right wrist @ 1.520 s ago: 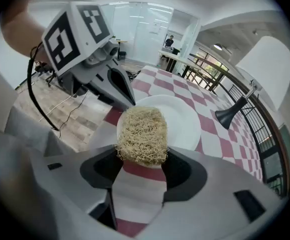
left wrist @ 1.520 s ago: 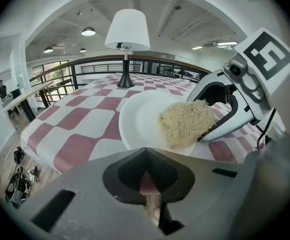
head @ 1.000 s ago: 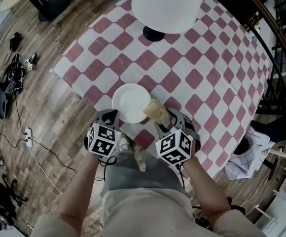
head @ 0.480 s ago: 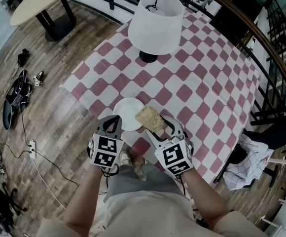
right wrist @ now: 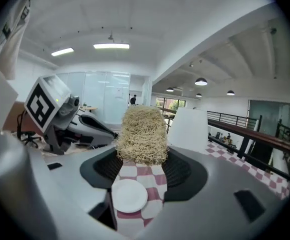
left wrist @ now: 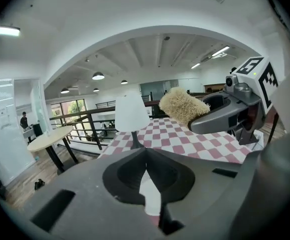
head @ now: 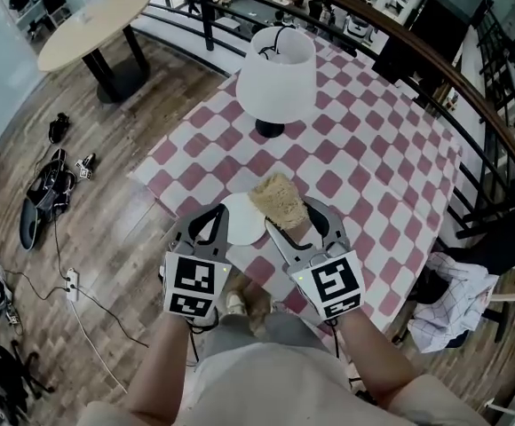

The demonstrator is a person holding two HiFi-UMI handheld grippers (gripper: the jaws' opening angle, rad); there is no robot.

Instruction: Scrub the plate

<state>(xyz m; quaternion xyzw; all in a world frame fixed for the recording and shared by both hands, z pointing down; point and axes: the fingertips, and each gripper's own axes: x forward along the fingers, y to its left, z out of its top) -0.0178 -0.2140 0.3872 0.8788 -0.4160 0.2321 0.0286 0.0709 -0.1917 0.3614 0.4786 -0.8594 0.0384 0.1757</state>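
Left gripper (head: 215, 216), close in front of the person: jaws drawn together to a thin slit, nothing gripped, only a sliver of white showing through. Right gripper (head: 290, 216) beside it is clamped on a straw-coloured scrubber (head: 278, 199) that sticks out past its tips. Both look raised off the table. The plate (head: 242, 222) lies flat on the checked tablecloth (head: 373, 149) near the table's front edge, between the two grippers and below the scrubber, so scrubbing likely calls for the right one to drop down and slightly left. A lamp (head: 275, 74) stands further back, well apart.
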